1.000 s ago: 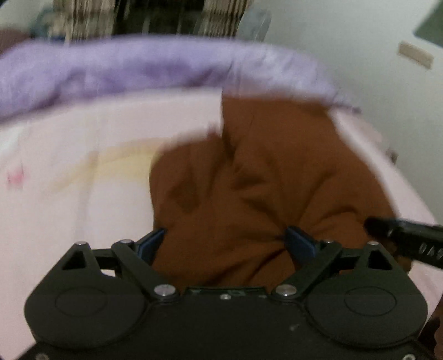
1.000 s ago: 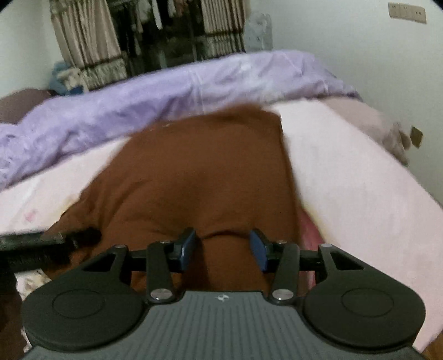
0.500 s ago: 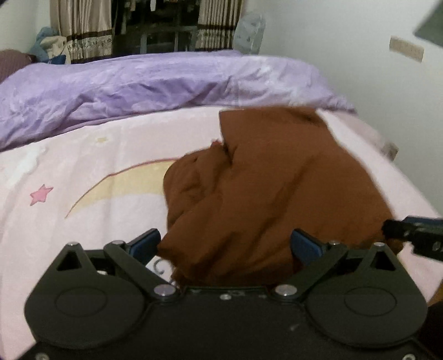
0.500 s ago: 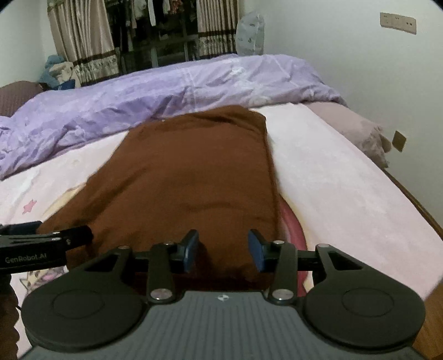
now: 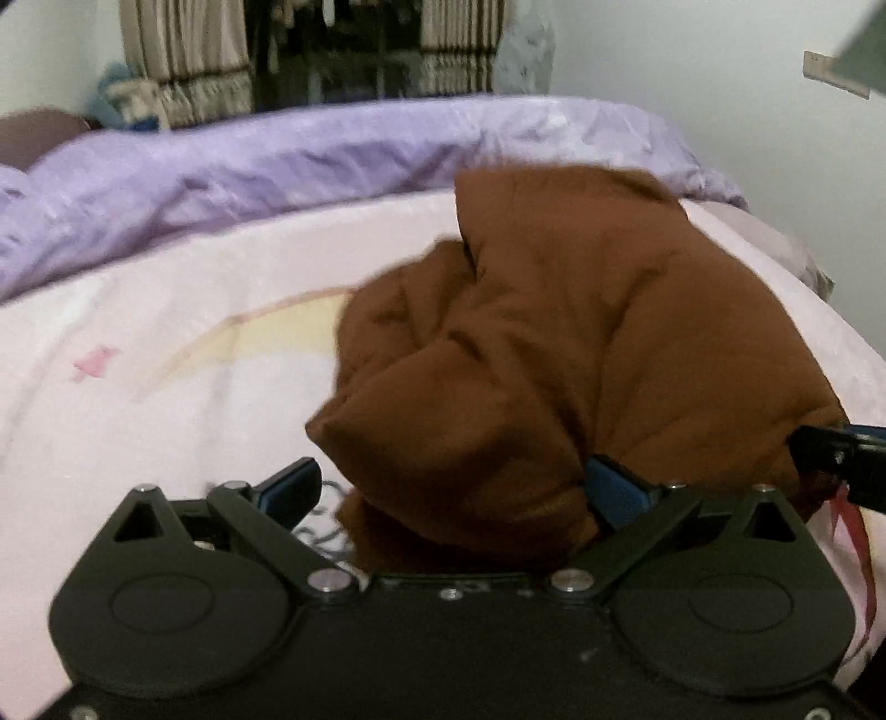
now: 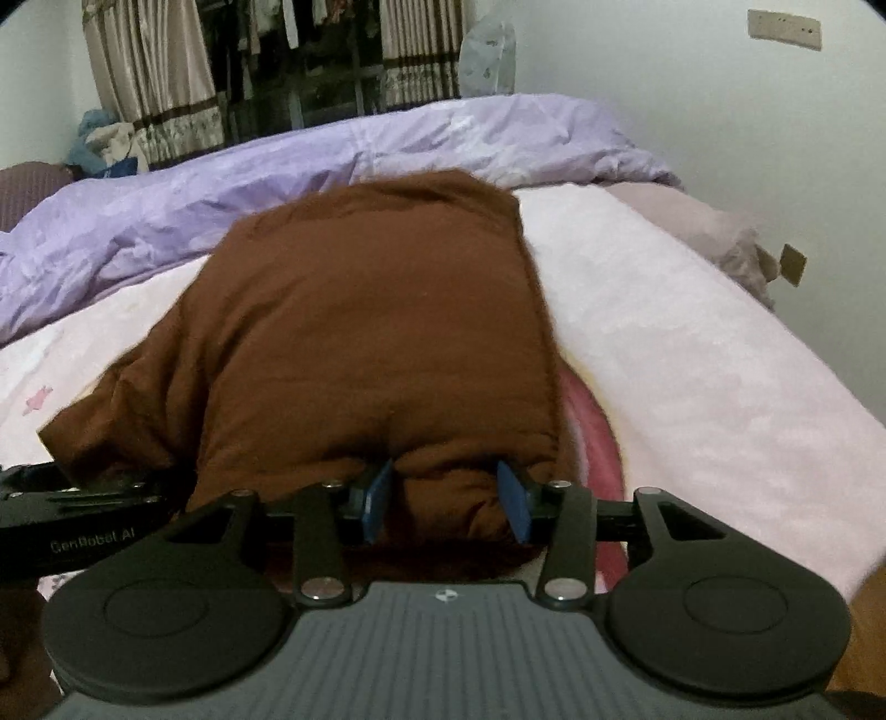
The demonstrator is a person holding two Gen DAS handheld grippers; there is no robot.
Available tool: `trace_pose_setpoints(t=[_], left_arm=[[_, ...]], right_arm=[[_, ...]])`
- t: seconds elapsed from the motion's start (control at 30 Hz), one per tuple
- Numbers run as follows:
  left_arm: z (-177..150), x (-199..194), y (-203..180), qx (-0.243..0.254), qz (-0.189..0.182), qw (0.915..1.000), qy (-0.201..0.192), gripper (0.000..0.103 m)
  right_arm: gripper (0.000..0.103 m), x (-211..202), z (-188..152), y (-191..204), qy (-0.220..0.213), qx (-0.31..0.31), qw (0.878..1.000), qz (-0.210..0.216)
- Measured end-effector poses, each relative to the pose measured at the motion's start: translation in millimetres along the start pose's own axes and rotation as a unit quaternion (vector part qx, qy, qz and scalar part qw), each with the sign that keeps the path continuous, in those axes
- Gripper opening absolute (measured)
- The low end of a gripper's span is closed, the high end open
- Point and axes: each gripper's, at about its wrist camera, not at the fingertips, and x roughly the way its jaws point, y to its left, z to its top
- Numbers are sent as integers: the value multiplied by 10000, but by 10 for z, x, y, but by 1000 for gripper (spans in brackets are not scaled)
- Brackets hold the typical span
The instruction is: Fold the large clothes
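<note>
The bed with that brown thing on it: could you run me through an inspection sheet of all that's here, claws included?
Surface: pink bedsheet printed with a moon and a star.
Job's things: brown garment, rumpled, lying on the sheet, its near edge bunched up between the claws.
Clutter: purple duvet heaped along the far side; greyish pillow by the wall.
Claws: left claw open wide, with cloth between its fingers; right claw also open, its blue pads either side of a cloth fold, not pinching.
Cables: nothing seen.
Surroundings: striped curtains, hanging clothes between them, white wall with a switch plate.
</note>
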Motion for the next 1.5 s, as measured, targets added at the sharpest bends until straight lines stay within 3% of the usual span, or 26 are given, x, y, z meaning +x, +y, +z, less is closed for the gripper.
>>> trace_pose_setpoints(t=[0.2, 0.33, 0.47, 0.57, 0.93, 1.5], left_arm=[[-90, -729, -162, 459, 266, 9981, -318, 103], [-306, -1051, -208, 525, 604, 9967, -148, 103], [-592, -1285, -234, 478, 544, 9973, -109, 103], [-676, -1366, -259, 539, 507, 9972, -121, 103], [-715, -1481, -252, 339, 425, 9981, -302, 103], [-742, -1586, -332, 288, 188, 9984, -454, 103]], right_arm=[[54, -518, -245, 50, -217, 26, 9997, 54], [61, -740, -503, 51, -305, 85, 9994, 126], [62, -923, -691, 31, -312, 166, 9991, 232], [69, -978, -722, 29, -358, 178, 9990, 202], [78, -1111, -791, 128, -521, 55, 9985, 185], [80, -1179, -813, 73, -581, 125, 9982, 102]])
